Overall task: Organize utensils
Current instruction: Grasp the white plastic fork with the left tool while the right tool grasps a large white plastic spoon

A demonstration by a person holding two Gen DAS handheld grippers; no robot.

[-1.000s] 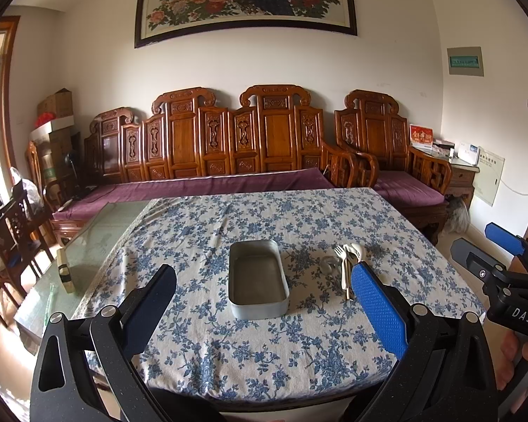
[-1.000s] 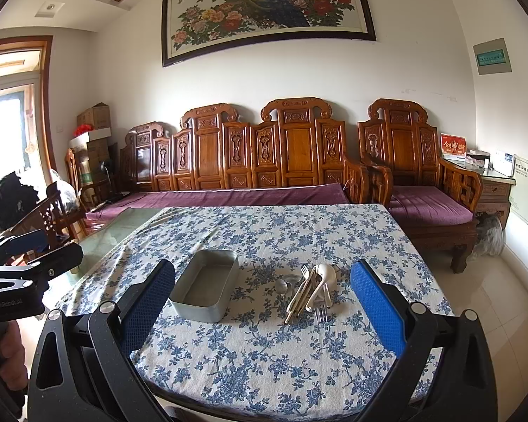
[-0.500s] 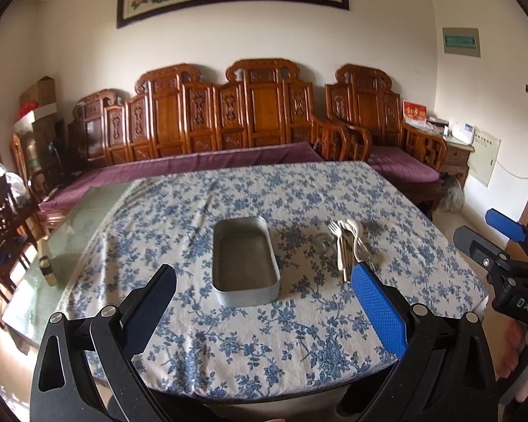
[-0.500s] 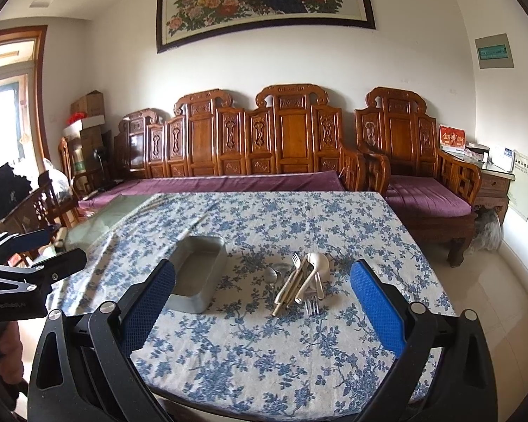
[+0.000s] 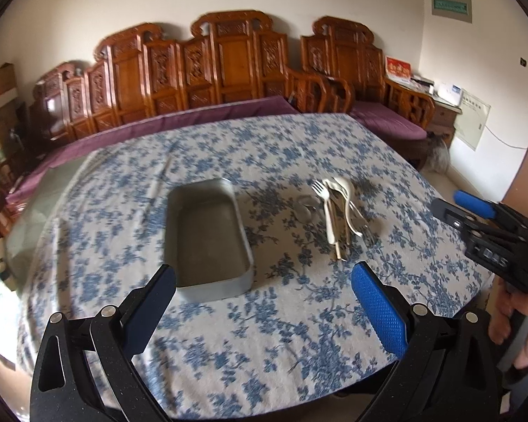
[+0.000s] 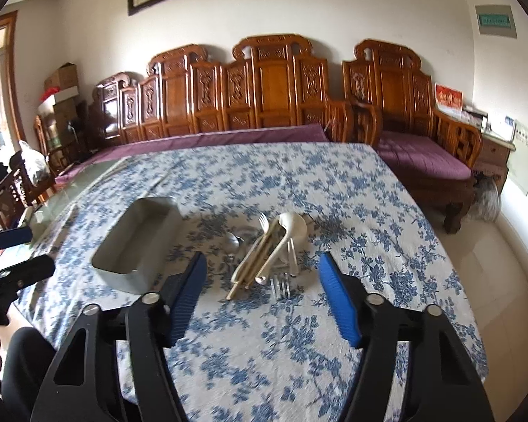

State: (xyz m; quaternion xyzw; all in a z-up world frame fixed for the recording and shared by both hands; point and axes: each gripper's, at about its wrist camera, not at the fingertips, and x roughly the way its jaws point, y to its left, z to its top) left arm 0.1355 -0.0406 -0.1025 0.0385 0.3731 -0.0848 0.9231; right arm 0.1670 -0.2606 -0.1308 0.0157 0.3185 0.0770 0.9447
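Blue-flowered cloth covers the table where a grey metal tray sits empty, the pile of utensils lying just to its right: a fork, pale spoons, chopsticks and a metal spoon, none yet sorted. Over the past second both hand-held tools have dropped and pushed in toward the table, so tray and cutlery now loom larger than before. The right gripper, lined up with the utensil pile and short of it, is narrowing its jaws from their earlier full spread, nothing between them. The left gripper hangs with jaws wide apart and empty, over the near edge of the cloth beside the tray. The approach suggests the first pick-up is imminent.
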